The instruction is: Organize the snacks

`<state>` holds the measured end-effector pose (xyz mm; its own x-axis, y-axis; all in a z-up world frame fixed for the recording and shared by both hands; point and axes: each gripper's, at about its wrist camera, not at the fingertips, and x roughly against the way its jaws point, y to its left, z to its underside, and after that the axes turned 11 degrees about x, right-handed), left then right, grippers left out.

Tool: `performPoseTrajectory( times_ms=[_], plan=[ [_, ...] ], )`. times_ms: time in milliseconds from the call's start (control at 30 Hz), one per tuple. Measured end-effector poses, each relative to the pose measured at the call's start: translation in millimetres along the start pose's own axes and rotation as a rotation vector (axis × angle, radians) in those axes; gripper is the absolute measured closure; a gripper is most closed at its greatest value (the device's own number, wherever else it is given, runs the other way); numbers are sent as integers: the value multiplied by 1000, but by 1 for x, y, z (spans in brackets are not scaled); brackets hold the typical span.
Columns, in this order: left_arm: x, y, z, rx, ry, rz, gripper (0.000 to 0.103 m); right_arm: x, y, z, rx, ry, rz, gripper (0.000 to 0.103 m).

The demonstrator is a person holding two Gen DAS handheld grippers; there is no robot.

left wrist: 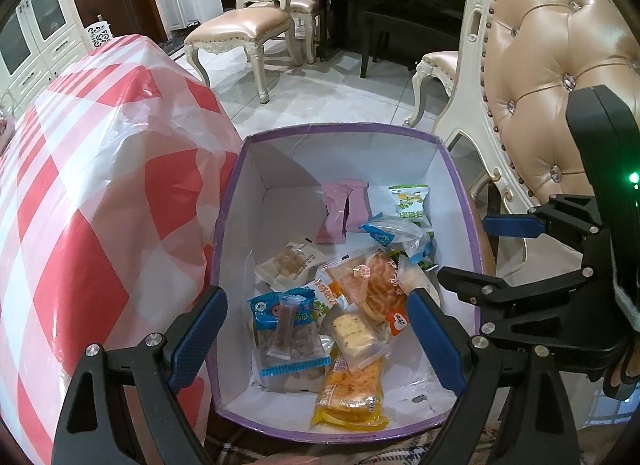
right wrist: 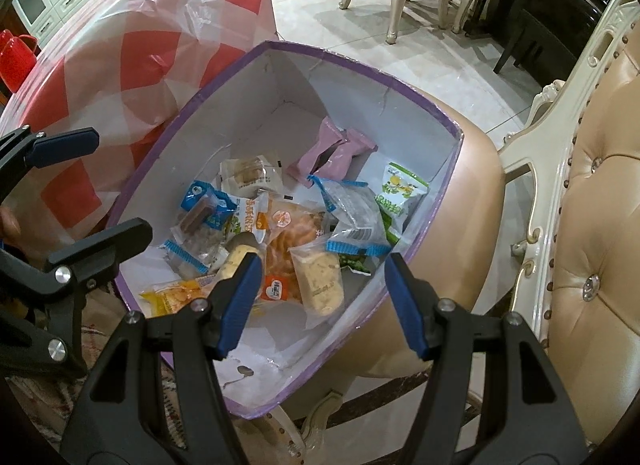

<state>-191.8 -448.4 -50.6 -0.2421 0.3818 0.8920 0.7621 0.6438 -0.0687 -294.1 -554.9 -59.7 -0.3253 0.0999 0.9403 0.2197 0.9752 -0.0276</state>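
Two hand-held tools hang over an open box of snacks, both pointing steeply down. The left tool (left wrist: 316, 341) has its blue-padded fingers spread wide and holds nothing. The right tool (right wrist: 324, 305) has its fingers about half apart and is also empty.

Below them, the purple-rimmed cardboard box (left wrist: 456, 169) sits on the padded seat of a cream-framed chair (right wrist: 480, 169). Inside on its white floor lie wrapped snacks: a pink packet (left wrist: 340, 211) at the far end, a green-and-white packet (left wrist: 410, 201) beside it, an orange-printed pastry bag (left wrist: 372, 281) in the middle, a blue-edged clear bag (left wrist: 286, 339), and a yellow packet (left wrist: 350, 397) nearest the tools.

Just left of the box stands a surface draped in a red-and-white checked cloth (left wrist: 80, 185) under clear plastic.
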Motion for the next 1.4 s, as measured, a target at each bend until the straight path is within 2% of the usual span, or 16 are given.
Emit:
performPoseTrajectory(
  times_ms=[1400],
  plan=[
    [-4,4,5,16,17,-10,11,-8,12,2,1,29,-13,35]
  ],
)
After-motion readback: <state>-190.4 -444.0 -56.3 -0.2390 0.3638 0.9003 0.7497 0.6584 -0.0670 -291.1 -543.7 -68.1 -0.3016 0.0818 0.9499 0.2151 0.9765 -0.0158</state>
